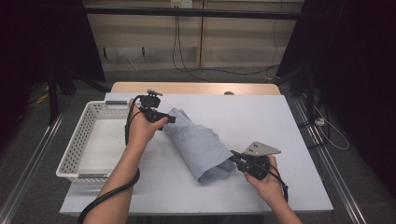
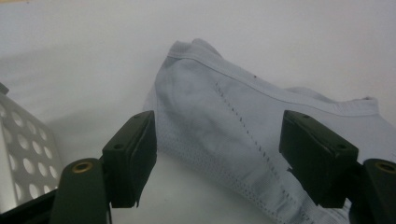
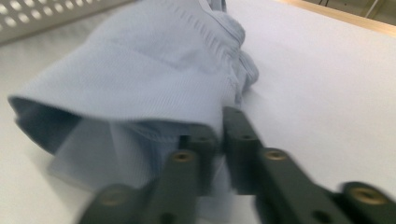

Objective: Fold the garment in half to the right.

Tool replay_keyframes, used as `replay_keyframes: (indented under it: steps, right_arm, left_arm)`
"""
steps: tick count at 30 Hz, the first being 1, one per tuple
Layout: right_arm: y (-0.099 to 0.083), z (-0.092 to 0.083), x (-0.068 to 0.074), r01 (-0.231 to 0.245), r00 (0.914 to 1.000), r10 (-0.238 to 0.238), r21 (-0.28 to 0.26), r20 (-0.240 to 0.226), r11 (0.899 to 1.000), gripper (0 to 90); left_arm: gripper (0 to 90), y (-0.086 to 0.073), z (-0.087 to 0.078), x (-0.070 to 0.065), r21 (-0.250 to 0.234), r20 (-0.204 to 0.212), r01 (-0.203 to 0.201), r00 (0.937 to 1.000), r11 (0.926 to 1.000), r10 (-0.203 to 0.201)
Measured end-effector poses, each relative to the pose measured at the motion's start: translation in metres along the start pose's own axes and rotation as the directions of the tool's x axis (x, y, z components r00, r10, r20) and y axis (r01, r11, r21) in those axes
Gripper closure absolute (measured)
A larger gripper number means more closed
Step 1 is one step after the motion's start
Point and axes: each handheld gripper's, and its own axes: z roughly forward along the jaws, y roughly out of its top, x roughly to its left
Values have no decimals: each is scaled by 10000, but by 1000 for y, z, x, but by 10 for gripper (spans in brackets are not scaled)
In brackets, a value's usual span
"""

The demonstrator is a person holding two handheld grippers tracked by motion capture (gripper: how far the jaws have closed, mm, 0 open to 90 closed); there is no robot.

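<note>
A pale blue garment lies folded in a long bundle across the white table. My left gripper hovers at its far end, close to the basket. In the left gripper view this gripper is open, its jaws standing wide on either side of the garment's stitched end without pressing on it. My right gripper is at the near end of the bundle. In the right gripper view it is shut on a fold of the garment, which rises slightly from the table there.
A white perforated basket stands at the table's left, beside the left hand; its wall also shows in the gripper views. The table's wooden edge runs along the back. Bare white surface spreads to the right of the garment.
</note>
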Motion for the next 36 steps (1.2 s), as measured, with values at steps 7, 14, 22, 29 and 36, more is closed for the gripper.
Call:
replay_keyframes:
  steps: [7, 14, 22, 29, 36]
  right_arm:
    - [-6, -2, -6, -44, 9997, 31, 506, 254, 9987, 894]
    - [-16, -3, -4, -156, 9999, 150, 878, 68, 9960, 894]
    - [-20, 1, 3, -165, 9989, 210, 1037, -426, 9945, 873]
    - [-17, -2, -4, -591, 9939, 653, 711, -890, 9957, 466]
    - [-11, -4, -5, -576, 9908, 601, 235, -1210, 9981, 256]
  left_arm:
    - [269, -8, 2, -3, 7, 97, -19, 10000, 10000, 19]
    - [258, -16, 3, -3, -13, 183, 65, 9998, 10000, -65]
    - [237, -23, 1, -9, -229, 434, 27, 9991, 9997, -17]
    - [221, -29, 2, -10, -251, 440, -72, 9990, 9997, 83]
    - [198, -34, 1, -14, -236, 549, -195, 9983, 9995, 208]
